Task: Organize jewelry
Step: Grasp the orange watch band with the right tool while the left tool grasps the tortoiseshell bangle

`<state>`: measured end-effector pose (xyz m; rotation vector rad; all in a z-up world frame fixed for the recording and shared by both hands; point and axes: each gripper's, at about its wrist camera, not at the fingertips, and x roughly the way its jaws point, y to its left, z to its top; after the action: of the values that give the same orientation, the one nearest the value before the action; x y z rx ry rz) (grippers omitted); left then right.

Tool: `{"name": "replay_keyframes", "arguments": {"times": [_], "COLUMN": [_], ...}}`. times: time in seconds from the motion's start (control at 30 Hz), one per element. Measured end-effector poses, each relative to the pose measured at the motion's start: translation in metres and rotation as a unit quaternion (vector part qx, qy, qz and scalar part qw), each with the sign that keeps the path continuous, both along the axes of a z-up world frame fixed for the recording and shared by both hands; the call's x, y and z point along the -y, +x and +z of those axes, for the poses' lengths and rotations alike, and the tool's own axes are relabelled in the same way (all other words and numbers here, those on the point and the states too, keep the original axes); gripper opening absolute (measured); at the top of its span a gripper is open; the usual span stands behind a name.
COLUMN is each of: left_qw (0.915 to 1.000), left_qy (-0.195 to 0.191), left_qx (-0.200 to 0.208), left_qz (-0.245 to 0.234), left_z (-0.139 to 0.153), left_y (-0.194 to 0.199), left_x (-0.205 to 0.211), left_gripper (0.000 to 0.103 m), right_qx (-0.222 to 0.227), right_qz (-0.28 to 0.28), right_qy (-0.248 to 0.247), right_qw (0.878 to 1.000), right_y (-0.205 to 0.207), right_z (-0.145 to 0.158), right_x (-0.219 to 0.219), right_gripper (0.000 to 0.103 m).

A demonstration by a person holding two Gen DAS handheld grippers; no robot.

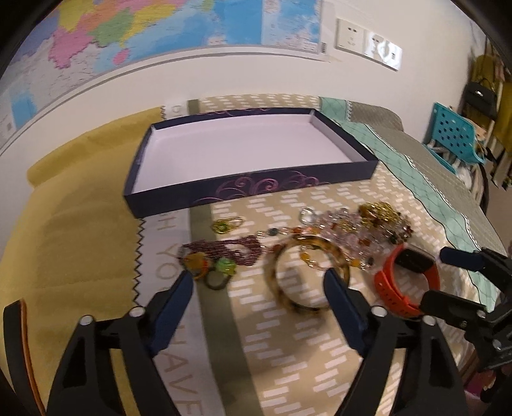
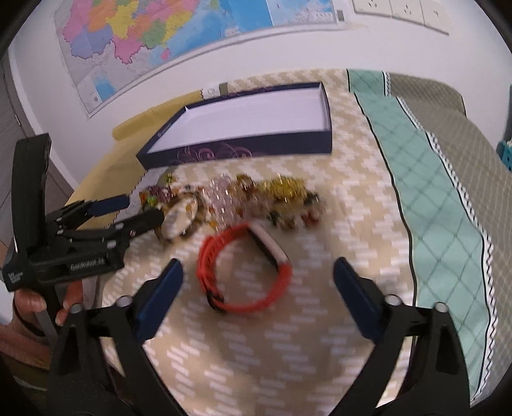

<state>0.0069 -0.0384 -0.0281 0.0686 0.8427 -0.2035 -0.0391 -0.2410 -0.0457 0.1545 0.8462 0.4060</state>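
A dark blue box (image 1: 256, 187) with a bare white inside stands at the back of the table; it also shows in the right wrist view (image 2: 243, 150). In front of it lies a pile of jewelry: a tortoiseshell bangle (image 1: 278, 281), a purple beaded necklace (image 1: 230, 249), a green ring (image 1: 224, 224), clear and gold beads (image 1: 368, 227), an orange wristband (image 1: 403, 294). My left gripper (image 1: 259, 281) is open, hovering just short of the bangle. My right gripper (image 2: 257, 272) is open, with the orange wristband (image 2: 243, 275) lying between its fingers.
A patterned beige cloth (image 1: 288, 352) covers the table, with a yellow cloth (image 1: 70, 230) at left and a teal quilted one (image 2: 432, 179) at right. A map (image 1: 128, 28) hangs on the wall behind. A teal chair (image 1: 454, 134) stands at far right.
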Motion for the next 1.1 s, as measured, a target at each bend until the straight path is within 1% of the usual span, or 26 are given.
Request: {"name": "replay_keyframes", "arguments": {"times": [0.07, 0.13, 0.17, 0.2, 0.23, 0.27, 0.3, 0.33, 0.37, 0.4, 0.43, 0.53, 0.57, 0.6, 0.63, 0.67, 0.7, 0.73, 0.8, 0.9, 0.93, 0.97, 1.0, 1.03, 1.07, 1.1], "left_qw": [0.9998, 0.9996, 0.9994, 0.9994, 0.9994, 0.9993, 0.9992, 0.9992, 0.9990, 0.9988, 0.9986, 0.9972, 0.9967, 0.9963, 0.9960, 0.9959, 0.9960, 0.9963, 0.9965, 0.9956, 0.9954, 0.9951, 0.9951, 0.9950, 0.9946, 0.9945], "left_qy": [-0.007, -0.012, -0.013, -0.012, -0.009, -0.006, -0.001, 0.002, 0.005, 0.007, 0.006, -0.009, -0.012, -0.017, -0.019, -0.019, -0.016, -0.012, 0.001, 0.011, 0.015, 0.025, 0.041, 0.054, 0.061, 0.057], "left_qx": [-0.009, -0.018, -0.025, -0.025, -0.023, -0.025, -0.027, -0.028, -0.030, -0.031, -0.032, -0.042, -0.045, -0.048, -0.050, -0.051, -0.050, -0.048, -0.045, -0.041, -0.040, -0.037, -0.031, -0.027, -0.025, -0.025], "left_qz": [-0.014, -0.020, -0.022, -0.022, -0.023, -0.026, -0.028, -0.029, -0.032, -0.037, -0.041, -0.060, -0.066, -0.070, -0.072, -0.072, -0.072, -0.071, -0.071, -0.083, -0.086, -0.088, -0.084, -0.080, -0.081, -0.084], "left_z": [-0.002, -0.005, -0.007, -0.008, -0.008, -0.008, -0.009, -0.009, -0.008, -0.008, -0.007, -0.005, -0.005, -0.004, -0.003, -0.003, -0.003, -0.004, -0.005, -0.006, -0.006, -0.007, -0.007, -0.008, -0.007, -0.007], "left_y": [0.004, 0.008, 0.011, 0.012, 0.013, 0.014, 0.015, 0.015, 0.016, 0.016, 0.015, 0.013, 0.013, 0.012, 0.011, 0.010, 0.010, 0.010, 0.013, 0.016, 0.016, 0.018, 0.018, 0.019, 0.018, 0.018], "left_x": [0.002, 0.002, 0.002, 0.002, 0.002, 0.002, 0.003, 0.003, 0.003, 0.004, 0.005, 0.007, 0.007, 0.007, 0.006, 0.006, 0.006, 0.006, 0.009, 0.015, 0.016, 0.020, 0.023, 0.024, 0.026, 0.026], "left_gripper": [0.075, 0.070, 0.068, 0.065, 0.062, 0.059, 0.056, 0.053, 0.051, 0.044, 0.035, 0.024, 0.023, 0.022, 0.023, 0.026, 0.038, 0.045, 0.045, 0.045, 0.043, 0.038, 0.027, 0.018, 0.017, 0.012], "right_qx": [-0.007, -0.012, -0.013, -0.014, -0.016, -0.017, -0.017, -0.017, -0.017, -0.012, -0.007, -0.001, 0.000, 0.001, 0.004, 0.004, 0.001, -0.004, -0.012, -0.009, -0.009, -0.012, -0.013, -0.010, -0.009, -0.007], "right_qz": [0.003, 0.004, 0.005, 0.005, 0.006, 0.008, 0.009, 0.012, 0.016, 0.016, 0.016, 0.013, 0.011, 0.013, 0.013, 0.012, 0.012, 0.014, 0.018, 0.015, 0.014, 0.015, 0.015, 0.015, 0.017, 0.017], "right_qy": [0.009, 0.018, 0.024, 0.026, 0.023, 0.020, 0.017, 0.018, 0.015, 0.007, 0.000, -0.011, -0.005, -0.003, -0.007, -0.011, -0.008, -0.005, -0.005, -0.010, -0.008, -0.005, -0.007, -0.010, -0.013, -0.014], "right_qw": [1.000, 1.000, 1.000, 1.000, 1.000, 1.000, 1.000, 1.000, 1.000, 1.000, 1.000, 1.000, 1.000, 1.000, 1.000, 1.000, 1.000, 1.000, 1.000, 1.000, 1.000, 1.000, 1.000, 1.000, 1.000, 1.000], "right_y": [-0.001, -0.001, 0.000, 0.001, 0.002, 0.004, 0.005, 0.007, 0.010, 0.012, 0.014, 0.024, 0.025, 0.025, 0.024, 0.022, 0.021, 0.020, 0.018, 0.016, 0.016, 0.018, 0.019, 0.019, 0.019, 0.020], "right_z": [-0.002, -0.003, -0.004, -0.004, -0.005, -0.005, -0.006, -0.005, -0.005, -0.003, -0.002, 0.000, 0.002, 0.003, 0.003, 0.003, 0.002, 0.001, -0.003, -0.004, -0.005, -0.006, -0.007, -0.006, -0.006, -0.006], "right_x": [0.003, 0.004, 0.006, 0.007, 0.007, 0.008, 0.009, 0.012, 0.013, 0.014, 0.015, 0.018, 0.020, 0.021, 0.022, 0.023, 0.025, 0.025, 0.025, 0.024, 0.024, 0.025, 0.024, 0.023, 0.022, 0.021], "right_gripper": [0.080, 0.066, 0.063, 0.055, 0.041, 0.035, 0.025, 0.019, 0.018, 0.016, 0.016, 0.018, 0.020, 0.028, 0.041, 0.046, 0.050, 0.050, 0.050, 0.044, 0.034, 0.026, 0.016, 0.014, 0.013, 0.011]}}
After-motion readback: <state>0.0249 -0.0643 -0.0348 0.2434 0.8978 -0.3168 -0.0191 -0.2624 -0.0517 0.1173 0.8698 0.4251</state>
